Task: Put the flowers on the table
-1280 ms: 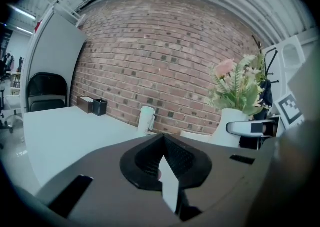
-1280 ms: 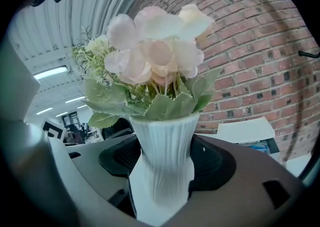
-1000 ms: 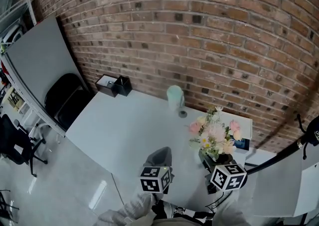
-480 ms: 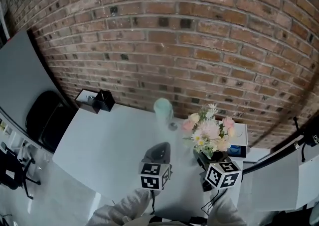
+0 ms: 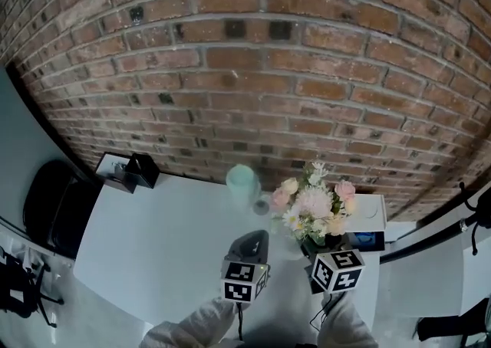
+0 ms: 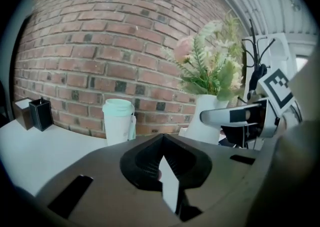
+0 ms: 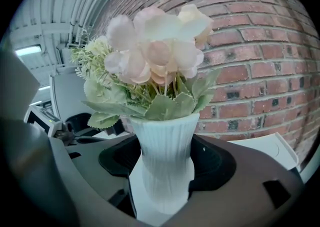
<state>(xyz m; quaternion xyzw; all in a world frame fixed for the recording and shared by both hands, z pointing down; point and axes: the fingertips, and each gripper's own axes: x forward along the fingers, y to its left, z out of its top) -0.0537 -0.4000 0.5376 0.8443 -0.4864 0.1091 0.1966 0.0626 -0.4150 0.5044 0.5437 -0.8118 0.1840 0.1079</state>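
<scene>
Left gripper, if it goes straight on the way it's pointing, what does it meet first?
Probably the pale mint lidded paper cup, just left of the line of the left gripper; if it slips past on the right, the red brick wall. Depth is unclear.

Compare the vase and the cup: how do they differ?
The vase is ribbed; the cup is smooth-sided. The vase holds flowers; the cup wears a mint lid. The right gripper clamps the vase; the cup stands free on the table by the wall. Both are pale and upright.
</scene>
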